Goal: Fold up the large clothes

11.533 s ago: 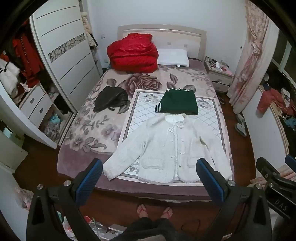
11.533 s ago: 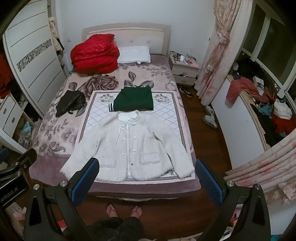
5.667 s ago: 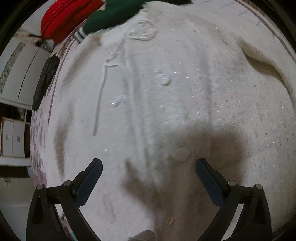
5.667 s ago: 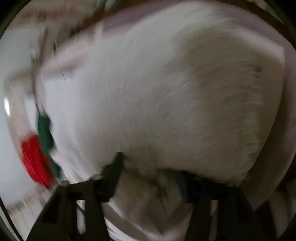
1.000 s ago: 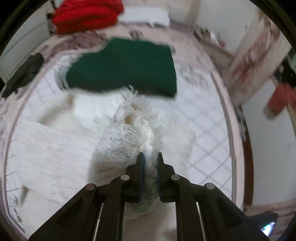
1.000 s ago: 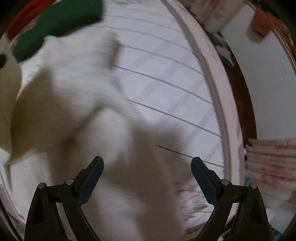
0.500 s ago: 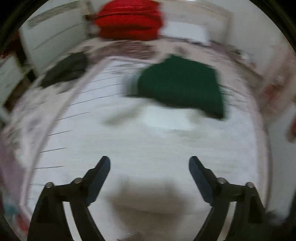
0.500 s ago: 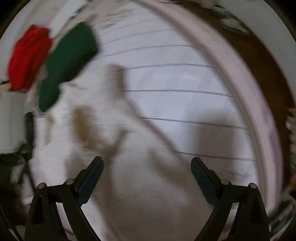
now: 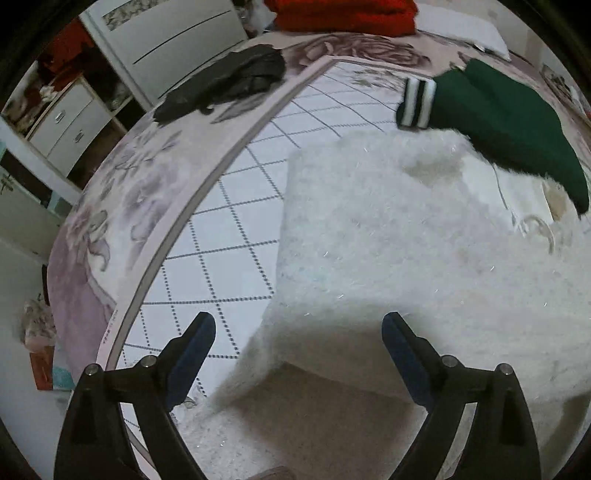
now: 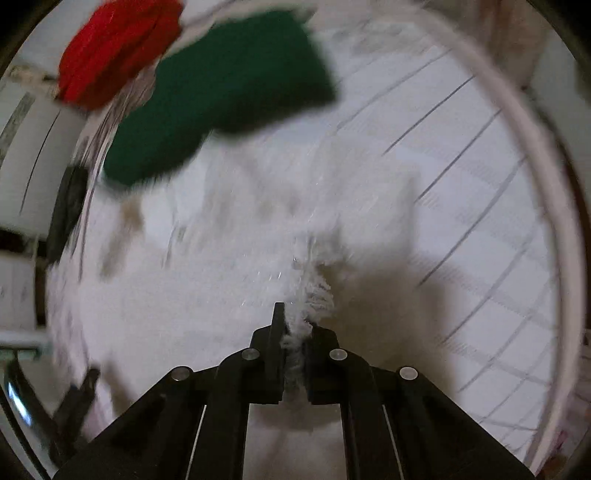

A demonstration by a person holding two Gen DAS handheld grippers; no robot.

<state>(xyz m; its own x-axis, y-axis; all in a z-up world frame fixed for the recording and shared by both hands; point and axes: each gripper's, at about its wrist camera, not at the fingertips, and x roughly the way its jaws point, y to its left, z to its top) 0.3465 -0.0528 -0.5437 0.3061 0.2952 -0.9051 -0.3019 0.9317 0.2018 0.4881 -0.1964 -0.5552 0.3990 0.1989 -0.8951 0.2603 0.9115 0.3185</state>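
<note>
A fluffy white jacket (image 9: 388, 236) lies on the bed's quilted white mat (image 9: 236, 206), its left side folded in over the body. My left gripper (image 9: 298, 334) is open and empty, low over the jacket's left edge. In the blurred right wrist view my right gripper (image 10: 293, 325) is shut on a fringed edge of the white jacket (image 10: 258, 266) on the right side.
A folded green garment (image 9: 498, 118) lies just beyond the jacket's collar; it also shows in the right wrist view (image 10: 221, 85). A black garment (image 9: 225, 86) lies at the bed's far left. A red quilt (image 9: 340, 13) sits at the headboard. A wardrobe and drawers (image 9: 70, 118) stand left.
My left gripper let go of the jacket, opened, and swung to its left edge. My right gripper, open a second ago, has shut on the jacket's fringed edge.
</note>
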